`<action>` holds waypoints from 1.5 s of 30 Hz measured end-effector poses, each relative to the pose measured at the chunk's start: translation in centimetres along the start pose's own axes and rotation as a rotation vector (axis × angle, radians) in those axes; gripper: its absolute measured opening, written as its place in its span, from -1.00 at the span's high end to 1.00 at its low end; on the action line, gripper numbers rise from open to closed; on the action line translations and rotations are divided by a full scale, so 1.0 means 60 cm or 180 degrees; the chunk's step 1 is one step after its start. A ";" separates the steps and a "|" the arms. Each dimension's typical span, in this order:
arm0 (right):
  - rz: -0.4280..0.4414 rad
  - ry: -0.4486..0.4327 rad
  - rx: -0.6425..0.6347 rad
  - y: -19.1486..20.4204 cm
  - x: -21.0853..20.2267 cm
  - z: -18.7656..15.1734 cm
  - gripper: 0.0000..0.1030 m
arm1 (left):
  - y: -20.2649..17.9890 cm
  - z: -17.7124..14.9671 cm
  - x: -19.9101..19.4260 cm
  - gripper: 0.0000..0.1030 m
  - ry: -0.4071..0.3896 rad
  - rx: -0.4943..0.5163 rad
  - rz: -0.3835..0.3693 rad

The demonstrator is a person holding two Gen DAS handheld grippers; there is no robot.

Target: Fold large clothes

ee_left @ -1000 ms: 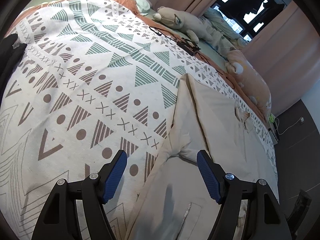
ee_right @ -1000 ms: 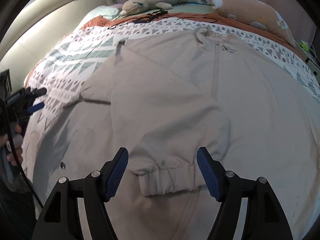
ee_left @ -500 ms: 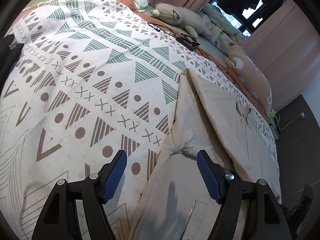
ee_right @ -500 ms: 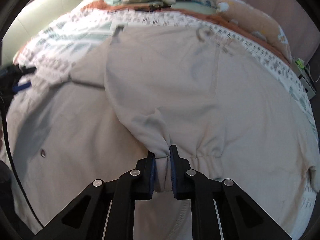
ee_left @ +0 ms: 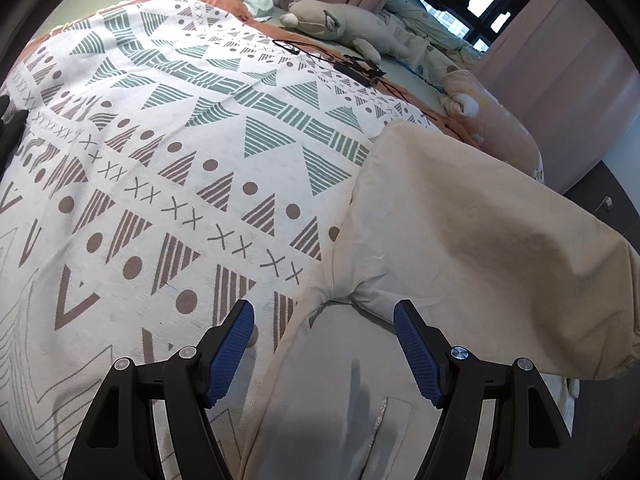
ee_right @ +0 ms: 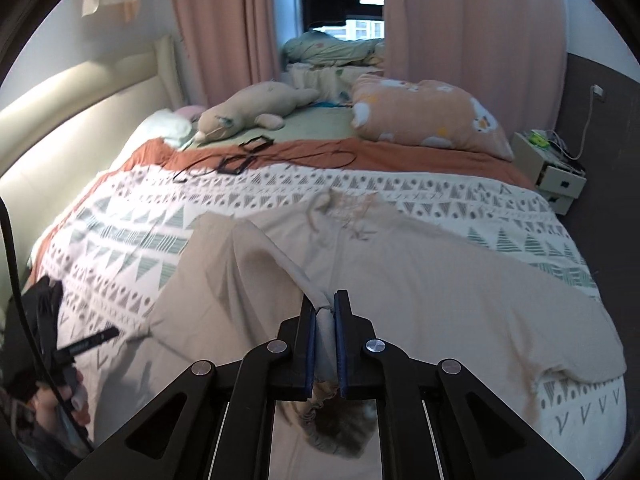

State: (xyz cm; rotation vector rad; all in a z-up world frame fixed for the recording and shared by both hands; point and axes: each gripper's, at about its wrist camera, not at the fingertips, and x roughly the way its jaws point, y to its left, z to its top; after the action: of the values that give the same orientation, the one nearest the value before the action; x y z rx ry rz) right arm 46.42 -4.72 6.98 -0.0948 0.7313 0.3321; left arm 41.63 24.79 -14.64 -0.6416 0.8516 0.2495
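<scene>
Right wrist view: the jacket lay spread on the bed, its sleeve lifted toward 6 o'clock, cuff pinched in the closing right gripper. Left gripper hovered spread above the jacket's edge, at 9 o'clock.

No readable text or labels
</scene>
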 end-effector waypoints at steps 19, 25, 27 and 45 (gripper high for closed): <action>-0.0083 0.1040 0.1128 -0.180 0.171 -0.228 -0.01 | -0.016 -0.018 0.039 -0.43 0.0262 0.0328 0.0255; 0.0202 0.1236 0.1498 -0.199 0.204 -0.294 -0.01 | -0.017 -0.026 0.065 -0.25 0.0342 0.0521 0.0596; 0.0280 0.1184 0.1632 -0.208 0.212 -0.292 -0.01 | -0.008 -0.022 0.075 -0.16 0.0377 0.0463 0.0637; 0.0346 0.0876 0.1683 -0.209 0.280 -0.228 0.75 | 0.016 0.004 0.088 0.04 0.0261 0.0178 0.0733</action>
State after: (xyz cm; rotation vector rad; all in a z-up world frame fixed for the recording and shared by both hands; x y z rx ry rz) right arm 53.50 -14.83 -14.79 0.4077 1.0782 0.2215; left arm 44.76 25.49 -18.98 -0.5040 1.0093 0.4080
